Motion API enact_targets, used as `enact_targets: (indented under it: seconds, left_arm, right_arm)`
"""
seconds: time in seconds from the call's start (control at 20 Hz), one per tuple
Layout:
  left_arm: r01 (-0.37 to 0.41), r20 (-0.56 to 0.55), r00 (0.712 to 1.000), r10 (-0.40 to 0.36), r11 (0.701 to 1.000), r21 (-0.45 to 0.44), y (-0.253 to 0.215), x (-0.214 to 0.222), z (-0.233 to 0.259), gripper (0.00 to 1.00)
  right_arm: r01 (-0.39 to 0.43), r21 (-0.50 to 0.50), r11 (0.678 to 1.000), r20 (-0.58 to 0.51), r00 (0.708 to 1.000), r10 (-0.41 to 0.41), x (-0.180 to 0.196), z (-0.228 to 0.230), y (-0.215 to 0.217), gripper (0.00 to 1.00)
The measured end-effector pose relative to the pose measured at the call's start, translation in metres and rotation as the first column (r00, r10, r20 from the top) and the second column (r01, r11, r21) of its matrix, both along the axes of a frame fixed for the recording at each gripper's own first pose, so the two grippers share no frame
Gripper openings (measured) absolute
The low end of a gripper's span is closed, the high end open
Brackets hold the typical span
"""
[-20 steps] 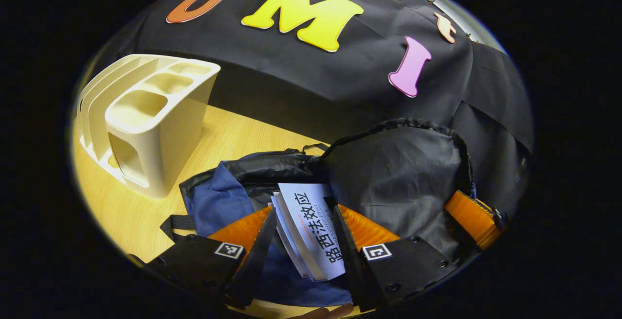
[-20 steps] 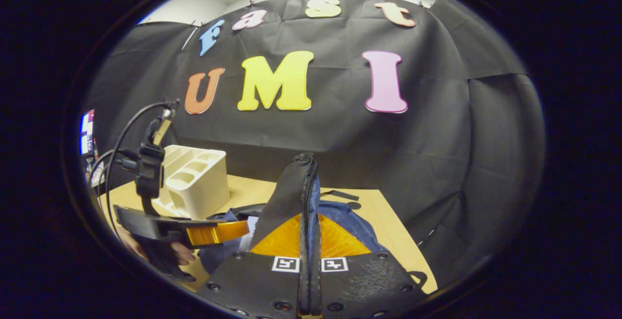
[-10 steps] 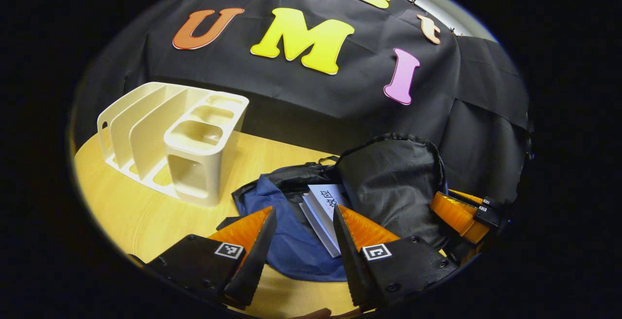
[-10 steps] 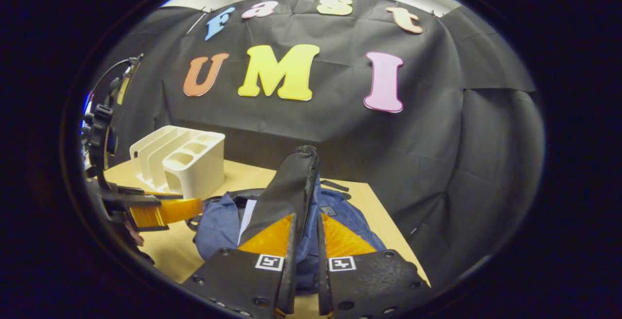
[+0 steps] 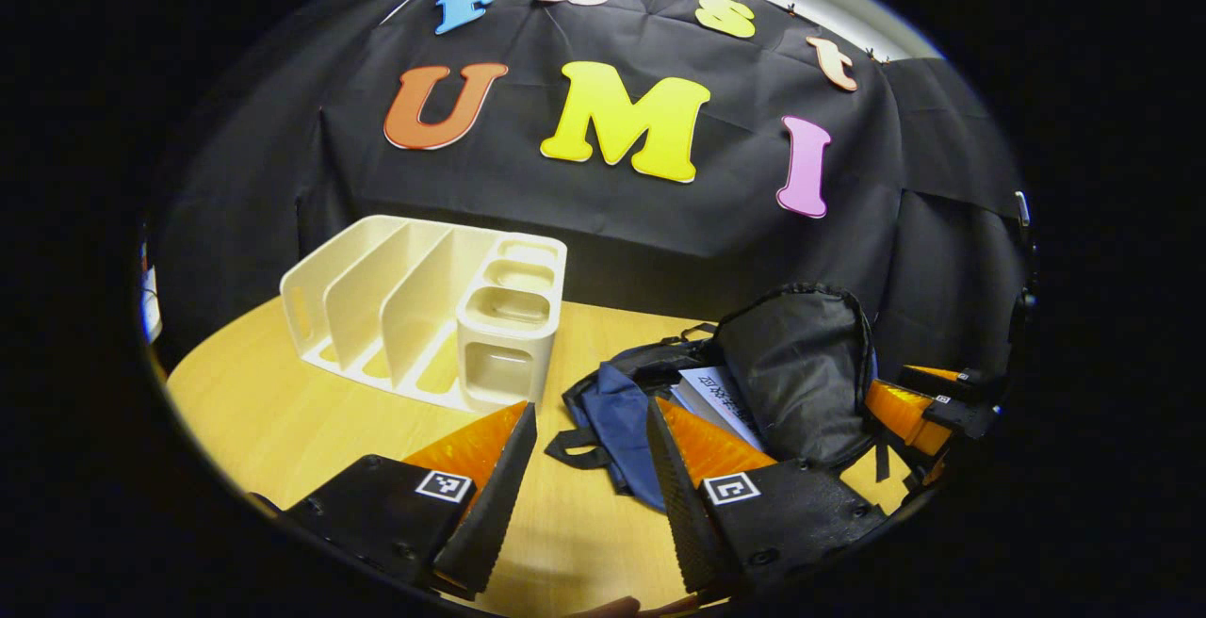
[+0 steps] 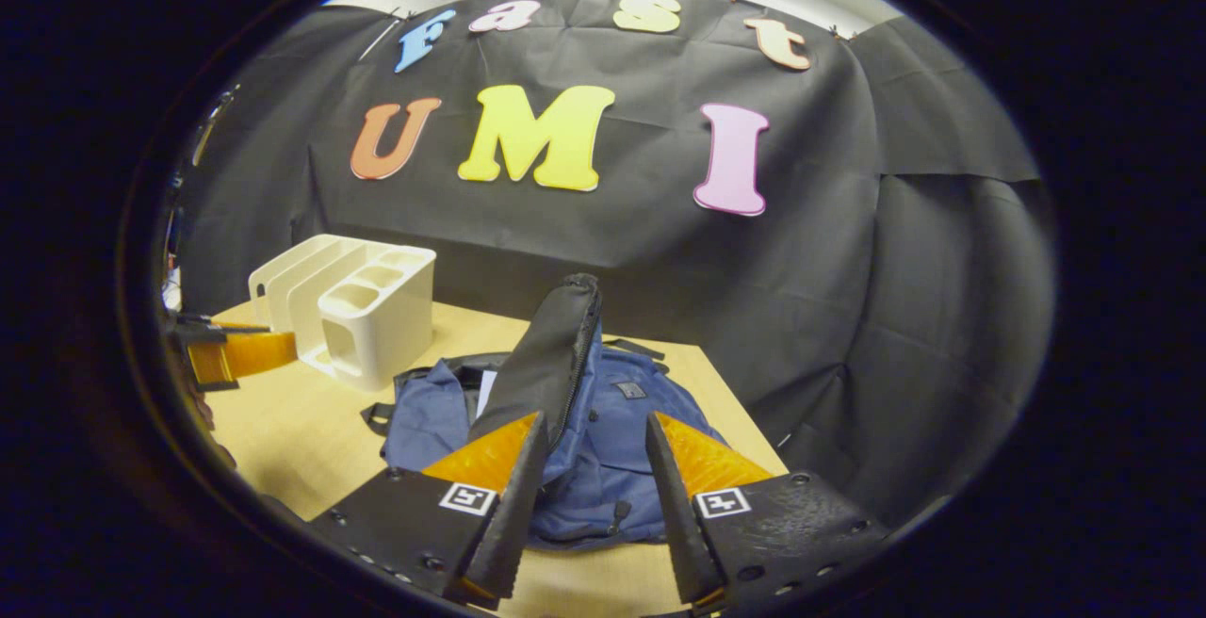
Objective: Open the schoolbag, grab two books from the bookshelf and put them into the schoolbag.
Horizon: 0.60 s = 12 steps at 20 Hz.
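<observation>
At the left we see the shelf (image 5: 429, 302) standing upright on the table (image 5: 283, 411), its slots bare, which we take to mean both books have left it. Our left gripper (image 5: 589, 430) hangs above the table just short of the bag (image 5: 622, 406), jaws spread with nothing between them; we judge it has nothing more to carry, so it sits clear of the opening. The bag lies flat on the table right of the shelf, its mouth gaping, and a book (image 5: 721, 397) shows inside it, tucked under the black flap (image 5: 801, 373); we cannot tell whether a second book lies beneath. The flap stands up on its own, which leaves the opening free. In the right gripper view the same flap (image 6: 556, 354) rises just ahead of our right gripper (image 6: 589, 439), whose jaws are parted, not pressing on the fabric; whether the left finger grazes the flap we cannot say. From the left view that gripper (image 5: 909, 411) sits at the bag's far side. We judge the packing essentially done.
</observation>
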<state>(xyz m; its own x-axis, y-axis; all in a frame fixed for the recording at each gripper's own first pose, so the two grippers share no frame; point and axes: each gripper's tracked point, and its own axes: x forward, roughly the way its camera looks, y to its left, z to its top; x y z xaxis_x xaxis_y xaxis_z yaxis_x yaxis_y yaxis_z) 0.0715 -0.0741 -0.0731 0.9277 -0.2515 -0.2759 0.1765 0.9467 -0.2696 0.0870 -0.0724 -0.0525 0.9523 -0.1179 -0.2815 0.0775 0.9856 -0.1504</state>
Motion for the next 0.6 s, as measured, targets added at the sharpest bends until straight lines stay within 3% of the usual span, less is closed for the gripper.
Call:
enact_targets:
  seconds: [0.05, 0.1, 0.15, 0.3, 0.35, 0.45, 0.55, 0.6]
  left_arm:
    - [-0.015, 0.004, 1.0, 0.015, 1.0, 0.014, 0.007, -0.004, 0.001, 0.75]
    - [-0.031, -0.015, 0.999, 0.031, 0.999, 0.036, 0.013, -0.008, 0.001, 0.75]
    - [-0.045, -0.018, 0.999, 0.046, 0.997, 0.059, 0.02, -0.012, -0.002, 0.75]
    - [-0.088, 0.035, 0.996, 0.085, 0.992, 0.089, 0.036, -0.023, 0.004, 0.78]
    - [-0.104, 0.047, 0.994, 0.1, 0.991, 0.09, 0.041, -0.028, 0.005, 0.81]
    - [-0.167, 0.081, 0.984, 0.16, 0.981, 0.102, 0.059, -0.035, 0.013, 0.86]
    - [-0.209, 0.109, 0.974, 0.198, 0.972, 0.104, 0.072, -0.041, 0.022, 1.0]
    - [-0.205, 0.122, 0.973, 0.194, 0.975, 0.089, 0.073, -0.047, 0.028, 1.0]
  right_arm:
    - [0.006, -0.001, 1.0, 0.001, 1.0, -0.006, -0.004, 0.0, 0.0, 0.73]
    - [0.012, 0.001, 1.0, 0.009, 1.0, -0.012, -0.008, 0.001, -0.002, 0.68]
    - [0.016, 0.002, 1.0, 0.019, 1.0, -0.016, -0.012, 0.002, -0.004, 0.74]
    - [0.029, 0.011, 1.0, 0.031, 0.999, -0.029, -0.025, -0.003, -0.011, 0.74]
    - [0.03, 0.021, 0.999, 0.026, 0.999, -0.03, -0.03, -0.006, -0.012, 0.75]
    - [0.01, 0.05, 0.999, 0.037, 0.999, -0.012, -0.044, -0.004, -0.009, 0.87]
    - [-0.016, 0.066, 0.998, 0.084, 0.996, 0.01, -0.058, 0.009, -0.005, 0.87]
    - [-0.012, 0.067, 0.998, 0.109, 0.994, 0.004, -0.067, 0.017, -0.006, 0.84]
